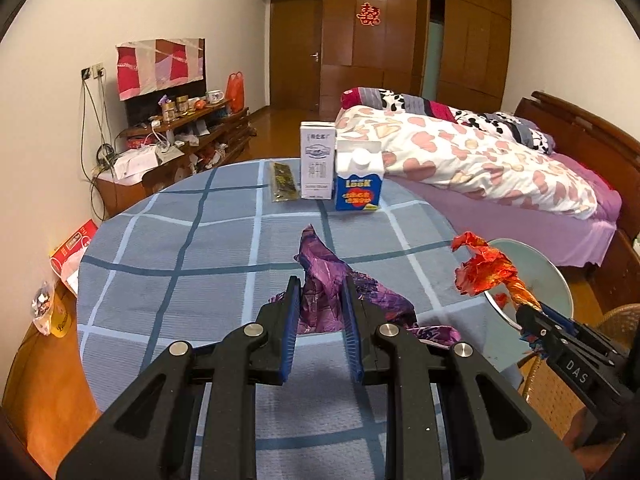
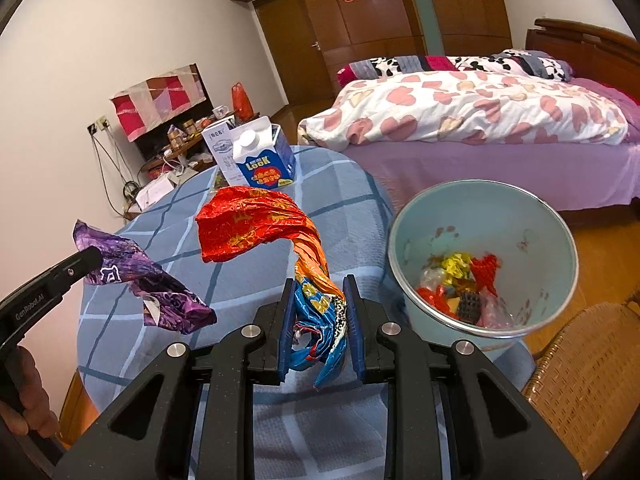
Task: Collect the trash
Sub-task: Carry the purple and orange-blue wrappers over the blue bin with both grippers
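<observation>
My left gripper (image 1: pixel 321 280) is shut on a crumpled purple foil wrapper (image 1: pixel 326 280), lifted over the blue checked tablecloth (image 1: pixel 180 248). The same purple wrapper (image 2: pixel 136 276) hangs from the left gripper at the left of the right wrist view. My right gripper (image 2: pixel 319 282) is shut on a red, orange and blue foil wrapper (image 2: pixel 256 220), held above the table's right edge. That wrapper (image 1: pixel 486 270) shows at the right of the left wrist view. A pale blue bin (image 2: pixel 516 216) stands just right of the right gripper, with several wrappers (image 2: pixel 460 280) lying inside.
A white carton (image 1: pixel 317 160), a blue-and-white LOOK carton (image 1: pixel 359 180) and a dark flat packet (image 1: pixel 283 180) stand at the table's far side. A wicker chair (image 2: pixel 588 376) is at the lower right. A bed (image 2: pixel 480 120) lies behind the bin. A cluttered TV stand (image 1: pixel 180 132) lines the left wall.
</observation>
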### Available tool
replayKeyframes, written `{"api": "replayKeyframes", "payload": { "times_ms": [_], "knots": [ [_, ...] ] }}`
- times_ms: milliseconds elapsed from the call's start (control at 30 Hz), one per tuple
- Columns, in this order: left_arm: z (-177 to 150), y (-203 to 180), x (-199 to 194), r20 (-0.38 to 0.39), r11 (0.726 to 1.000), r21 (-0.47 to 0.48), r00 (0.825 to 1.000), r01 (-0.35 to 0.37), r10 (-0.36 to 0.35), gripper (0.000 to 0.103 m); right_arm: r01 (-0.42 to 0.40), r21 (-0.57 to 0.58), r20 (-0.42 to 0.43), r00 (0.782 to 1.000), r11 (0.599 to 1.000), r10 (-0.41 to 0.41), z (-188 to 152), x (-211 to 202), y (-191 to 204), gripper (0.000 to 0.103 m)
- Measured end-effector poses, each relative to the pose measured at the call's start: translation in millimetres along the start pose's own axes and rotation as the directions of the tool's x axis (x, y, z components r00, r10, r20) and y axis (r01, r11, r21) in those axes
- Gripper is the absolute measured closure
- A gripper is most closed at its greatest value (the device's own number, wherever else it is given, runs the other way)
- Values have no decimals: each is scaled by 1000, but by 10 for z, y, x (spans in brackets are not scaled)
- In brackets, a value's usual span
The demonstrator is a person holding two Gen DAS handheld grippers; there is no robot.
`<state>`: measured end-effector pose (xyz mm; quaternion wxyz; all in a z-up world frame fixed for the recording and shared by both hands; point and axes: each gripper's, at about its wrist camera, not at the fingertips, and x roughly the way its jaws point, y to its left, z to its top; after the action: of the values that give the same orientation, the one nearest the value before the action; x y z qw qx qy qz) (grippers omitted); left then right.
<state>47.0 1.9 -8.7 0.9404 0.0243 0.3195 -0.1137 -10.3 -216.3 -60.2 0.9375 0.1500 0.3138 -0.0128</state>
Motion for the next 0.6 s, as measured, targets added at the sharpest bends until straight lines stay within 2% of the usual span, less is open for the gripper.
{"api": "replayKeyframes", "payload": {
  "times_ms": [600],
  "knots": [
    [-54, -354, -4, -10, 997, 54, 999, 51, -51, 82, 51, 59, 15, 999, 997, -52, -88, -169, -323, 79]
  ]
}}
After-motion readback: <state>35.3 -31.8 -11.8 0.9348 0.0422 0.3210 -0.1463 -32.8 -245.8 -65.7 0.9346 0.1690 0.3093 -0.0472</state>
